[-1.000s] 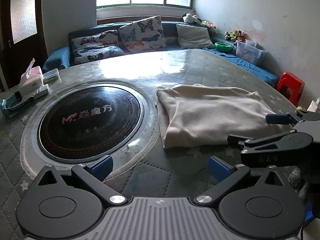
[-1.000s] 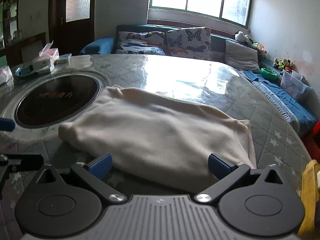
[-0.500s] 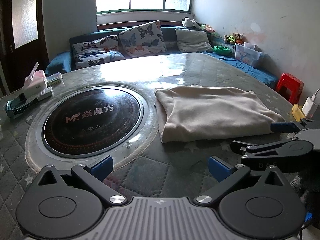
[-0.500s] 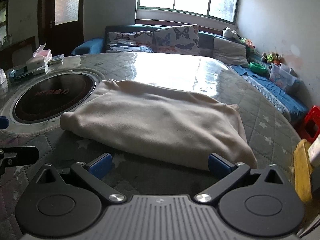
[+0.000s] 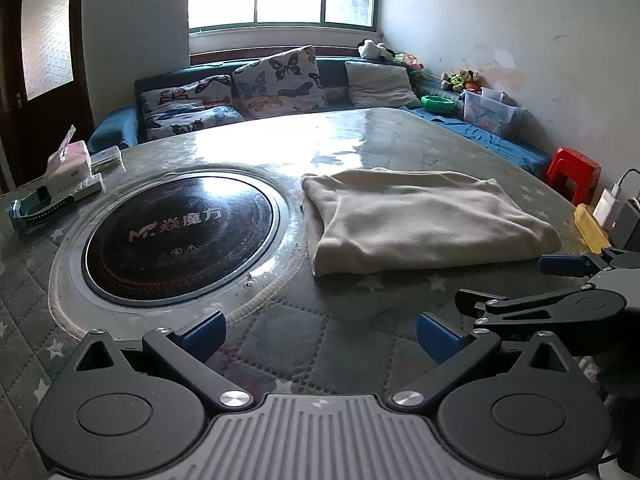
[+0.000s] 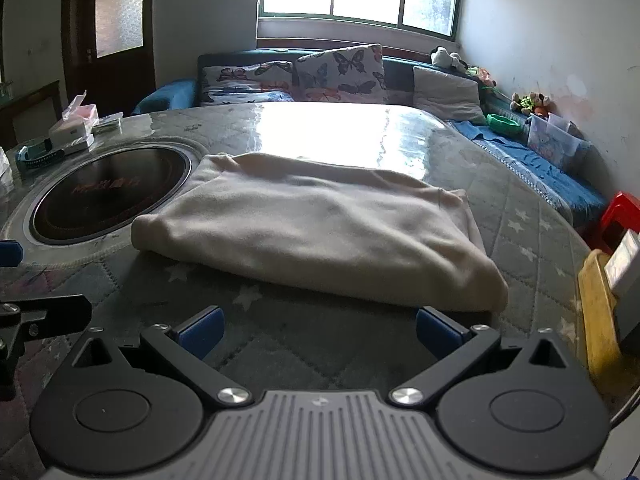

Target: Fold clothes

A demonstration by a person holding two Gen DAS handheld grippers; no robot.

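A folded cream garment point(image 5: 424, 220) lies flat on the quilted counter point(image 5: 280, 336), ahead of both sets of jaws and touched by neither. The left gripper point(image 5: 320, 330) hangs over bare quilting with its jaws spread wide and nothing between them; the garment sits ahead and to the right of them, and the round black cooktop point(image 5: 180, 236) set into the counter sits ahead and to the left. The right gripper point(image 6: 318, 328) is likewise wide open and empty, the garment point(image 6: 316, 228) lying straight ahead, its near folded edge just beyond the blue fingertips point(image 6: 434, 330).

The left wrist view alone shows the right gripper point(image 5: 560, 280) from the side, low over the counter to the right of the left jaws, and the white lettering on the cooktop. The right wrist view alone shows the garment's right-hand edge and a yellow object point(image 6: 600, 312) at the counter's rim, to the right of the jaws. A tissue box point(image 5: 72, 164) stands far ahead to the left in both views, and a sofa with butterfly cushions point(image 6: 336, 72) lines the wall beyond the counter.
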